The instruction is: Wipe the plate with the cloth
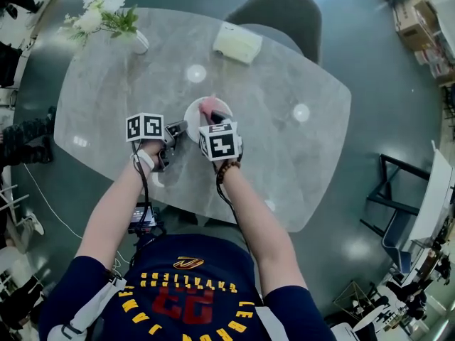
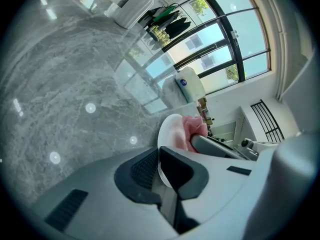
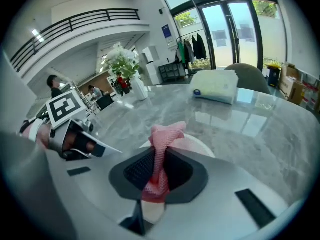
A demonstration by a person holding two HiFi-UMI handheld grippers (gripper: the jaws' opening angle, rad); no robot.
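Observation:
A small white plate point(image 1: 195, 114) lies on the grey marble table point(image 1: 106, 91), near its front middle. My left gripper point(image 1: 178, 129) is shut on the plate's left rim; in the left gripper view the plate's edge point(image 2: 167, 134) runs between the jaws. My right gripper point(image 1: 215, 116) is shut on a pink mesh cloth point(image 3: 163, 139), whose free end rests on the plate point(image 3: 192, 145). The cloth point(image 1: 207, 106) shows as a pink tuft over the plate in the head view, and the cloth point(image 2: 192, 129) lies against the plate's face in the left gripper view.
A vase of white flowers point(image 1: 106, 16) stands at the table's far left. A pale tissue pack point(image 1: 237, 42) lies at the far edge, with a grey chair point(image 1: 284, 13) behind it. A black frame point(image 1: 387, 197) stands on the floor to the right.

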